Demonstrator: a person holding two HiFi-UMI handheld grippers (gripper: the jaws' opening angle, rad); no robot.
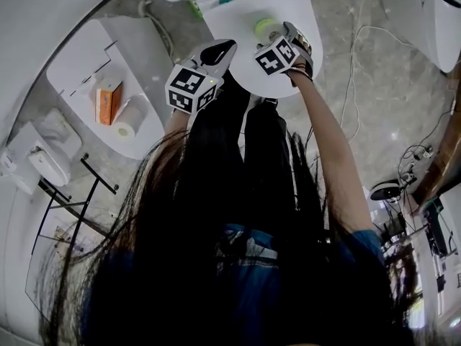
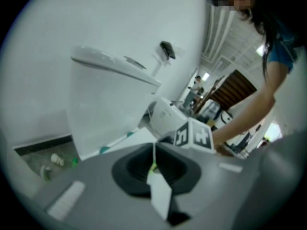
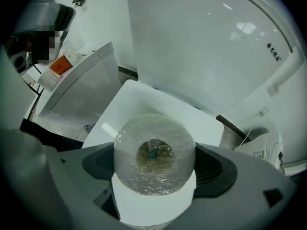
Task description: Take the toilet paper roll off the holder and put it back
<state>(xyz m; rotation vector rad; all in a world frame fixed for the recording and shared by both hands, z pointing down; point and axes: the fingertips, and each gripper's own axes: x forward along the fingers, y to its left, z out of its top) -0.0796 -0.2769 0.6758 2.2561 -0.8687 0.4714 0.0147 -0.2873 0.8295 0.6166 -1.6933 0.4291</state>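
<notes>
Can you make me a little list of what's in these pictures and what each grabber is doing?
place: above a white toilet
right gripper: shut on wrapped toilet paper roll
left gripper: jaws together, nothing held
side shelf: another roll and an orange box
holder: not seen

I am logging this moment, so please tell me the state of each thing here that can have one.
right gripper: shut on the wrapped roll.
wrapped roll: in clear plastic, clamped between the jaws, on no holder.
left gripper: shut, holding nothing.
second roll: resting on the white shelf, no gripper touching it.
orange box: on the same shelf, beside that roll.
</notes>
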